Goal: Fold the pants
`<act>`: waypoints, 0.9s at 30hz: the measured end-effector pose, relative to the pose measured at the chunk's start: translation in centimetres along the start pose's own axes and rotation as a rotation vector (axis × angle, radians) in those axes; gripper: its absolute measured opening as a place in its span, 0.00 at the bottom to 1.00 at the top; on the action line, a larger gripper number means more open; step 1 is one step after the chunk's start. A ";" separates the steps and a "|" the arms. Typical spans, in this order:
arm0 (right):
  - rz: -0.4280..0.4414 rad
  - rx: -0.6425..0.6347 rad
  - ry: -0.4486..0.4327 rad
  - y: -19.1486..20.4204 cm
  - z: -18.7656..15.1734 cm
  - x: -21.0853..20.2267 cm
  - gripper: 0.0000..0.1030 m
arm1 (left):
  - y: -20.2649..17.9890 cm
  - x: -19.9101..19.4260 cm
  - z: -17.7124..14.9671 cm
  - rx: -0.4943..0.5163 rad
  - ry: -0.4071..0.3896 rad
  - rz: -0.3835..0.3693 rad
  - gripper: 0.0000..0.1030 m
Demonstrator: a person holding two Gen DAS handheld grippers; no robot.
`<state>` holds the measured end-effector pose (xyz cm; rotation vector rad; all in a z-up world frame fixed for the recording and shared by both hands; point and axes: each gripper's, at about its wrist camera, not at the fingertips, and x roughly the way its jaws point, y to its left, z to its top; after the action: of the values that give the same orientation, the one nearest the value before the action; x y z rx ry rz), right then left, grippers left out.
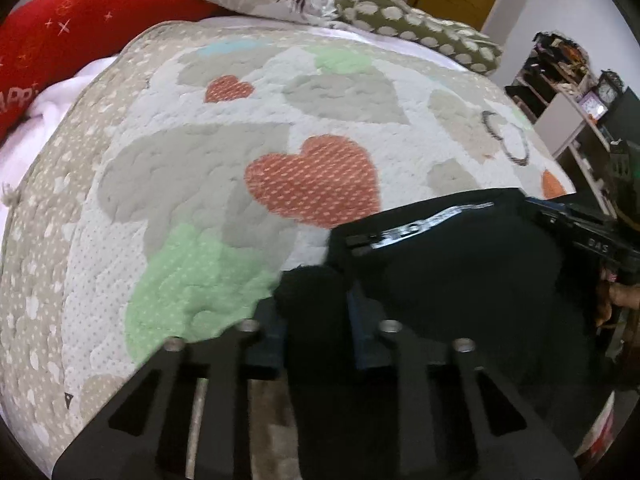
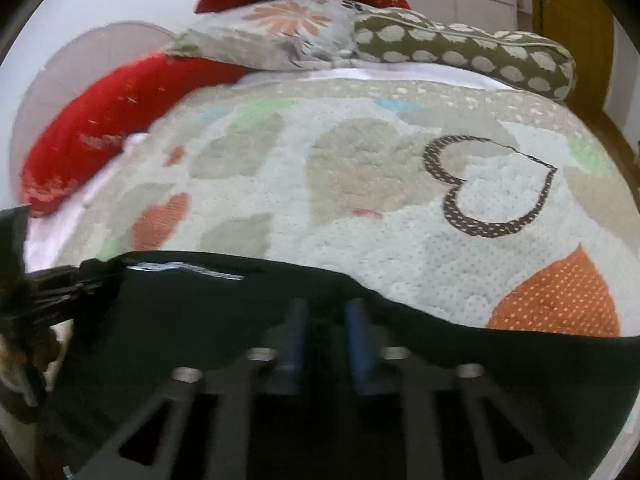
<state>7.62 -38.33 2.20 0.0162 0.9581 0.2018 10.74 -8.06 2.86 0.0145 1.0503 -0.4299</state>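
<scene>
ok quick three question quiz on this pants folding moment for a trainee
1. True or false: the left gripper is shut on the black pants.
2. What lies under the pants? A) a wooden table B) a heart-patterned quilt C) a bare floor
3. Fill in: the pillow at the quilt's far right edge is olive with white ____.

Key
1. True; dark cloth is bunched between its fingers, and the right gripper is clamped on the pants too.
2. B, the heart-patterned quilt.
3. Spots; see the olive pillow.
</scene>
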 end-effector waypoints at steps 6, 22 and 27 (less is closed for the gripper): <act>-0.017 -0.081 -0.095 1.7 -0.7 -5.3 0.04 | -1.5 -5.5 -0.4 0.014 -0.130 -0.033 0.15; 0.106 -0.007 -0.274 4.5 -18.5 -20.8 0.02 | -7.6 -17.3 -16.3 0.160 -0.327 -0.169 0.15; 0.177 0.236 -0.260 0.1 -18.2 -19.1 0.09 | -7.1 -14.8 -18.7 0.078 -0.237 -0.171 0.15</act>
<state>-17.89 -43.06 7.19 0.3381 0.7159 0.2426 -13.61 -5.59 7.19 -0.0563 0.8036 -0.6125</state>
